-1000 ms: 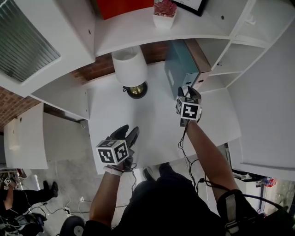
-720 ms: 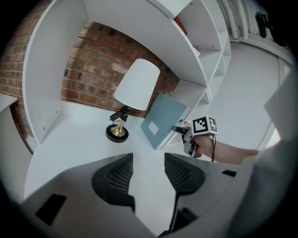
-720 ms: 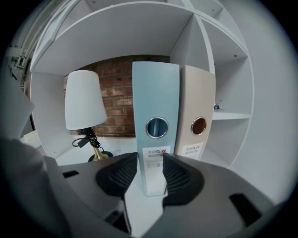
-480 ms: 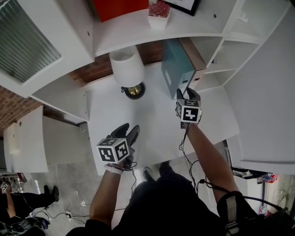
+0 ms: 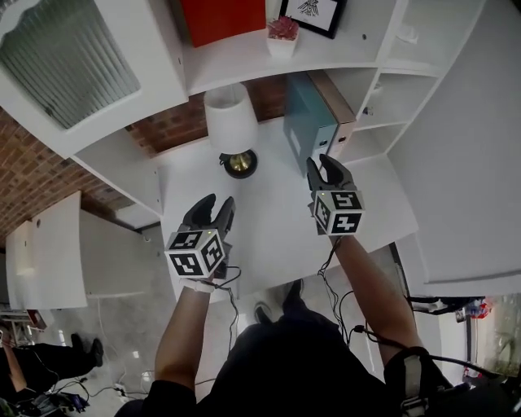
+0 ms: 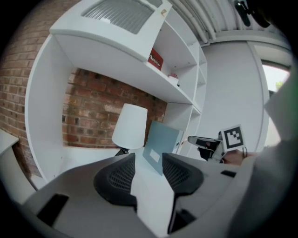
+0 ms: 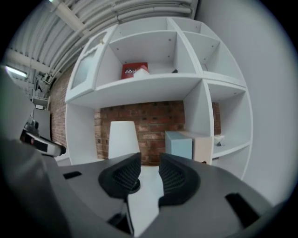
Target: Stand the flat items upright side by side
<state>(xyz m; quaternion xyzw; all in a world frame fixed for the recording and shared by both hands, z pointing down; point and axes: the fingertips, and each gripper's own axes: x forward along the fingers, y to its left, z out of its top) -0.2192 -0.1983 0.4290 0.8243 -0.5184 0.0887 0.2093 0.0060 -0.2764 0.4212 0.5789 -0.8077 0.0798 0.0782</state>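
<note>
- Both forearms reach forward over the white desk point(image 5: 269, 228). The left gripper point(image 5: 216, 205) and right gripper point(image 5: 323, 168) point at the shelving, tipped slightly down.
- A red box point(image 5: 221, 18) on the upper shelf bears white lettering, too small to read.
- Both grippers' jaws, just now closing, stand partly apart with nothing between them.
- The teal file point(image 5: 303, 122) stands upright at the desk's back, touching a beige file point(image 5: 335, 102).

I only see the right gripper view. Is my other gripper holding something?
Observer: No. The left gripper has its jaws apart; they have just been closing a little, with nothing between them.
Operator: What's that white thing by the red box?
Observer: A small white pot with a pinkish-red plant.
Operator: Does the teal folder have a sticker?
Observer: Yes, the left gripper view shows a pale label on its wide side.
</note>
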